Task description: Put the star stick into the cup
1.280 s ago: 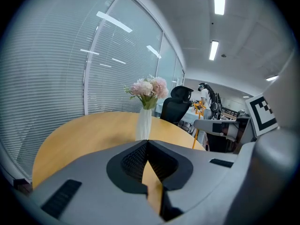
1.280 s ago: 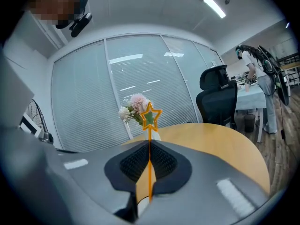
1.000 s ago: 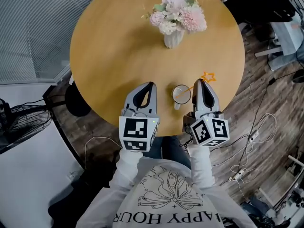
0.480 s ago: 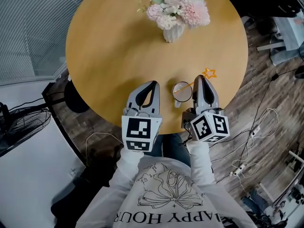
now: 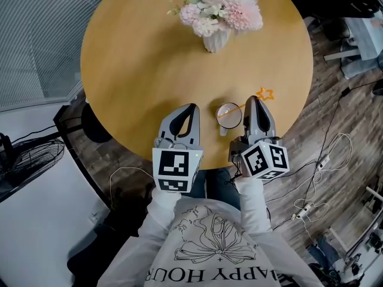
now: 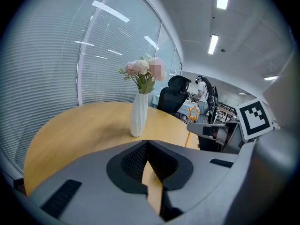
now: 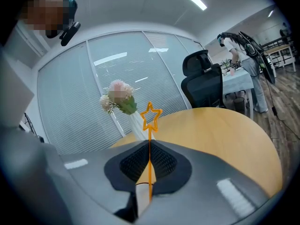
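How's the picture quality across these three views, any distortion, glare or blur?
Head view: sharp, evenly lit, no harsh shadows on the table. Left gripper view: strong fisheye bending, black corners, ceiling lights blown out. Right gripper view: same fisheye, star stick crisp, light reflections streak the blinds.

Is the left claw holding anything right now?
No, the left claw is shut, and nothing sits between its jaws.
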The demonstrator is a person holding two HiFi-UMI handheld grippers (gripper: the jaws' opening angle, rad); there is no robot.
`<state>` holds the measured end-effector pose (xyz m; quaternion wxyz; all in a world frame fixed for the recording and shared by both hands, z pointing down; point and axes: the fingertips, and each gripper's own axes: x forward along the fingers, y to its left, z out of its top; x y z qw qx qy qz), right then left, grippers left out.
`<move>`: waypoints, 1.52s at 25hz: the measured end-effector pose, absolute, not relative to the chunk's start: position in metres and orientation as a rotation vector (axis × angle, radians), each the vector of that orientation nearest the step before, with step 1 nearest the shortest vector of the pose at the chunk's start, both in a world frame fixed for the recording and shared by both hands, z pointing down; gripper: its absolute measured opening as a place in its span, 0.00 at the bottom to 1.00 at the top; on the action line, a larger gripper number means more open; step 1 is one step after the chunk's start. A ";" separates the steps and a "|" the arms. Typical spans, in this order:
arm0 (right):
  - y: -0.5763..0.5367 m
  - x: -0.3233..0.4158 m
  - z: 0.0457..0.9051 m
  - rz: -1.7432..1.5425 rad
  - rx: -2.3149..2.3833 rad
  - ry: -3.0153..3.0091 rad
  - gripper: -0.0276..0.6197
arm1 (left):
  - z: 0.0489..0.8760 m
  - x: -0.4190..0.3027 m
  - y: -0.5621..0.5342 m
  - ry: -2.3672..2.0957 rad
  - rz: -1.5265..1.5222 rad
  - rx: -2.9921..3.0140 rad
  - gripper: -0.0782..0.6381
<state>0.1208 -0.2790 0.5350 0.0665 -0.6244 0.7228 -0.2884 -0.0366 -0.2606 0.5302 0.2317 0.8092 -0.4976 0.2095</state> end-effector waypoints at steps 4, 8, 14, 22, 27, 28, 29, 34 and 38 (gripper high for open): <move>-0.279 0.125 0.537 -0.871 -1.889 2.173 0.06 | 0.532 -0.033 -0.261 -1.363 0.575 2.224 0.12; -0.278 0.131 0.541 -0.881 -1.899 2.152 0.06 | 0.534 -0.027 -0.261 -1.349 0.575 2.230 0.12; -0.276 0.139 0.544 -0.898 -1.911 2.129 0.07 | 0.534 -0.022 -0.260 -1.339 0.575 2.230 0.12; -0.272 0.144 0.549 -0.923 -1.932 2.106 0.13 | 0.532 -0.018 -0.260 -1.341 0.572 2.236 0.12; -0.267 0.147 0.553 -0.970 -1.932 2.104 0.23 | 0.527 -0.016 -0.258 -1.349 0.559 2.247 0.12; -0.265 0.146 0.553 -0.977 -1.926 2.107 0.24 | 0.525 -0.016 -0.257 -1.350 0.557 2.249 0.12; -0.263 0.145 0.552 -0.980 -1.921 2.110 0.26 | 0.524 -0.015 -0.256 -1.350 0.557 2.251 0.12; -0.253 0.146 0.543 -0.967 -1.929 2.109 0.29 | 0.515 -0.010 -0.250 -1.359 0.540 2.267 0.12; -0.243 0.151 0.522 -0.889 -1.960 2.112 0.29 | 0.498 -0.007 -0.246 -1.385 0.506 2.284 0.12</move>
